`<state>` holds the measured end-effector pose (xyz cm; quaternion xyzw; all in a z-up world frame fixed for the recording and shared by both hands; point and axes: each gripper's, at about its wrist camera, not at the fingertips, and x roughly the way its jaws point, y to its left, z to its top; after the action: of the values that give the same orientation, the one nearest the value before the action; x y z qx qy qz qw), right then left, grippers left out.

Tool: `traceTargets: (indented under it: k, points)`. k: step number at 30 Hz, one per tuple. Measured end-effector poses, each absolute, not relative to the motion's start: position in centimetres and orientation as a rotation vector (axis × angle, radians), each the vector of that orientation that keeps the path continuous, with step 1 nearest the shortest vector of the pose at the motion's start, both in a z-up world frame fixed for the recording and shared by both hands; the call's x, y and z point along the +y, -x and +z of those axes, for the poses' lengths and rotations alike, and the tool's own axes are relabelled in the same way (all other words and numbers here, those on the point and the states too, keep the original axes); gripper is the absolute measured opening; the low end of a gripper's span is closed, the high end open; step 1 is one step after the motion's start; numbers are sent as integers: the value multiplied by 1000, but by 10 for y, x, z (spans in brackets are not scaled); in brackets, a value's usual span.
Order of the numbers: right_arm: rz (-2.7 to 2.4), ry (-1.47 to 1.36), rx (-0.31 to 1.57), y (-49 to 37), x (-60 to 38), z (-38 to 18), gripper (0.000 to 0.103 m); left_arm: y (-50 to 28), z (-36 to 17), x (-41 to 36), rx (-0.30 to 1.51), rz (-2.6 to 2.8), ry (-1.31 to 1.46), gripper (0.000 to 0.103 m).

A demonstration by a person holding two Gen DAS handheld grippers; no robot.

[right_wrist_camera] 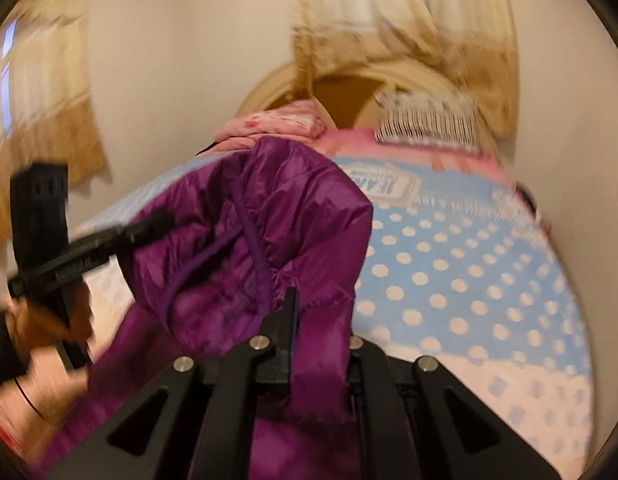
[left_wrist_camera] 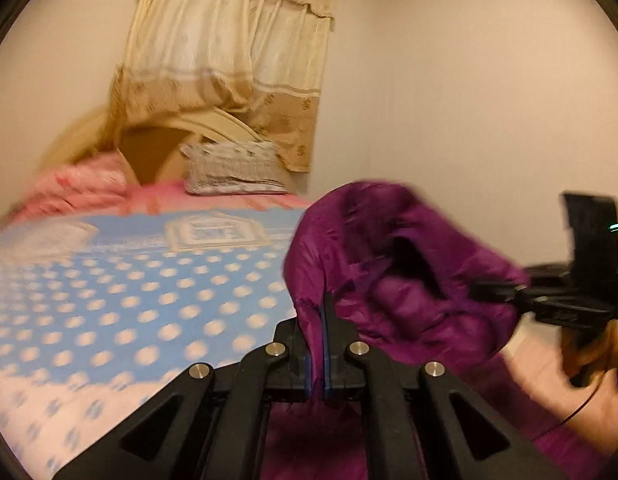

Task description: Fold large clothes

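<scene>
Purple jacket (left_wrist_camera: 389, 264) pinched between closed jaws of left hand-held gripper (left_wrist_camera: 324, 320) and right hand-held gripper (right_wrist_camera: 305, 320), above bed (left_wrist_camera: 129, 300).

Bed (left_wrist_camera: 109, 300) spreads ahead of and below both sets of jaws; cover blue with white dots, paler with blue marks at the near edge. Printed label panel (left_wrist_camera: 213, 234) on the cover, well beyond the jaws. Pink sheet band (left_wrist_camera: 229, 196) at the far end. On it: patterned grey-white pillow (left_wrist_camera: 235, 168) against the headboard (left_wrist_camera: 213, 128); folded pink bedding (left_wrist_camera: 81, 184) beside it, left of the left jaws
</scene>
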<state>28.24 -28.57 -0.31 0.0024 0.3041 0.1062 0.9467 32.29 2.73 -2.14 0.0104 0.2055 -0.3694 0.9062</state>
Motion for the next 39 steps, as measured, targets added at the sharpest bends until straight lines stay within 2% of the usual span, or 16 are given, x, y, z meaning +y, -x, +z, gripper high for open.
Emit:
traceTargets:
  k: [1,3,4,5,8,12,14,17,20,27,28,30,31,33,37,39]
  points:
    - [189,51,598,-256,-276,-15,14,-312,-32,29,444,-745,-48,4]
    - [142,103,625,-227,-264,-43,30,-294,-57,30,517,-707,-115,4]
    - [122,107,664,-220,-262,-56,51,-286,-69,29,554,-706,-160,4]
    - [109,91,717,-210,-261,-71,67,-274,-80,30,587,-716,-209,4]
    - [117,14,820,-183,-258,-98,74,-241,-95,42,655,-775,-270,4]
    - [154,-116,833,-156,-270,-88,79,-208,-94,68,753,-908,-281,4]
    - [179,-276,832,-154,-290,-72,86,-203,-84,89,784,-971,-169,4]
    - [215,-618,782,-168,-326,-53,87,-223,-65,114,817,-907,44,4]
    - [171,-857,773,-195,-348,-49,94,-250,-59,121,904,-832,232,4]
    - [123,-707,1022,-210,-308,-94,94,-246,-91,78,1111,-895,267,5]
    - [139,-693,1073,-213,-297,-108,91,-244,-100,67,1142,-904,289,5]
    - [178,-678,1109,-222,-286,-123,53,-245,-112,48,1173,-902,336,5]
    - [201,-656,1127,-227,-276,-128,21,-247,-115,43,1167,-908,354,5]
    - [195,-599,1123,-238,-266,-124,18,-253,-106,32,1101,-892,372,5]
    - [117,-406,937,-255,-259,-83,18,-258,-65,21,807,-743,232,5]
    - [83,-327,894,-261,-261,-86,21,-264,-69,11,798,-656,108,5]
